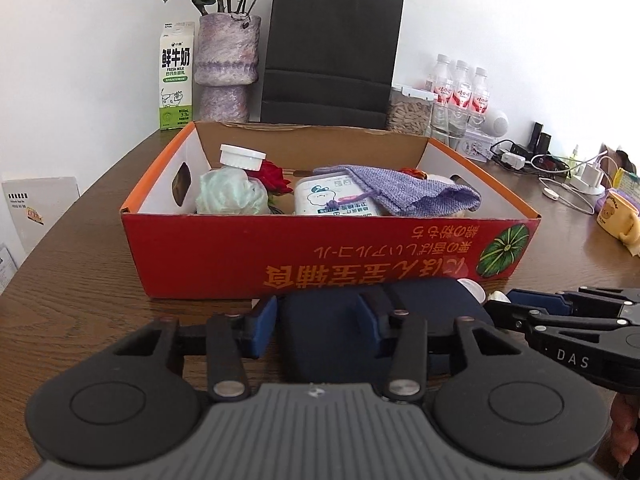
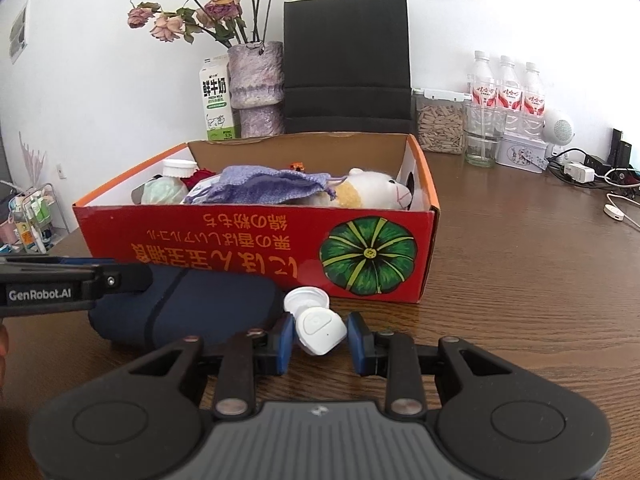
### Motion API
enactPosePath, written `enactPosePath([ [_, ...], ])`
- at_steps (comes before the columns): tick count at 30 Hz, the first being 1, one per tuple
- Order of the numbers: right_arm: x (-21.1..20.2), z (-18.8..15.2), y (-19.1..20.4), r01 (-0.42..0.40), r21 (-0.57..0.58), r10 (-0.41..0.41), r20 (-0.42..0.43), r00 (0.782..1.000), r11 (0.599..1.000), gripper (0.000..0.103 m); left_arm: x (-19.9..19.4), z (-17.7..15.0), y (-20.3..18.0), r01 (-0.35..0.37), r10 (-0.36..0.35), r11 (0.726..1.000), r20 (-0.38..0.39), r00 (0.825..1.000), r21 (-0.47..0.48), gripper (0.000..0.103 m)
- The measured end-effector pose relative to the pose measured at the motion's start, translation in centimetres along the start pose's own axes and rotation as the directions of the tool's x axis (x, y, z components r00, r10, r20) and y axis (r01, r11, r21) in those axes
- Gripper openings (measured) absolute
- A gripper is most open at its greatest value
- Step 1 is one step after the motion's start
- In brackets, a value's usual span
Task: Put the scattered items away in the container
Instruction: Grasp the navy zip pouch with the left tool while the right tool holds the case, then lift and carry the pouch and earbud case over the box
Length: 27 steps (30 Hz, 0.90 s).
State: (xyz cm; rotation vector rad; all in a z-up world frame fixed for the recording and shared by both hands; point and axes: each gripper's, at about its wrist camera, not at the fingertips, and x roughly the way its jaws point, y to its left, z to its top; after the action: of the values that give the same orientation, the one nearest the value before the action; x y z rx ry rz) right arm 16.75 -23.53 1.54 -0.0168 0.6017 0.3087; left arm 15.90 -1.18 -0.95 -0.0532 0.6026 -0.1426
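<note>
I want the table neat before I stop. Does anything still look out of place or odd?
Yes. A navy pouch and a small white device still lie on the table in front of the red box, not in it. The box's printing is also upside down from this side.

A pouch (image 1: 404, 194), plush (image 2: 372, 192) and bottle (image 1: 241, 158) lay in the box (image 2: 256, 256); before it lay a case (image 2: 188, 308), left of two caps (image 2: 316, 320).
</note>
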Motion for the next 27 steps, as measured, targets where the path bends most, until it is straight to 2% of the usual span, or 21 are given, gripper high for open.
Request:
enactPosePath([
  [9,0.3,0.1,1.1,-0.03,-0.023,0.03,-0.004,1.0,0.999,0.028,-2.6,-1.2,1.0,0.001,-0.001,1.0,-0.024,1.0,0.004,0.04],
  [19,1.2,0.5,4.8,-0.085,-0.09,0.085,-0.007,0.996,0.992,0.028,-5.7,-2.6,3.5,-0.041,0.04,0.998,-0.027,0.999,-0.037,0.039],
  [22,1.1,0.5,4.9,-0.077,-0.091,0.077,0.002,0.997,0.993,0.028,-6.0,-2.5,3.8,-0.034,0.034,0.999,-0.01,0.999,-0.038,0.039],
  [27,-1.2,0.2,4.5,-0.038,-0.094,0.042,0.036,0.998,0.995,0.028,-5.2,-1.1,3.8,-0.065,0.065,0.998,0.013,0.998,-0.02,0.041],
])
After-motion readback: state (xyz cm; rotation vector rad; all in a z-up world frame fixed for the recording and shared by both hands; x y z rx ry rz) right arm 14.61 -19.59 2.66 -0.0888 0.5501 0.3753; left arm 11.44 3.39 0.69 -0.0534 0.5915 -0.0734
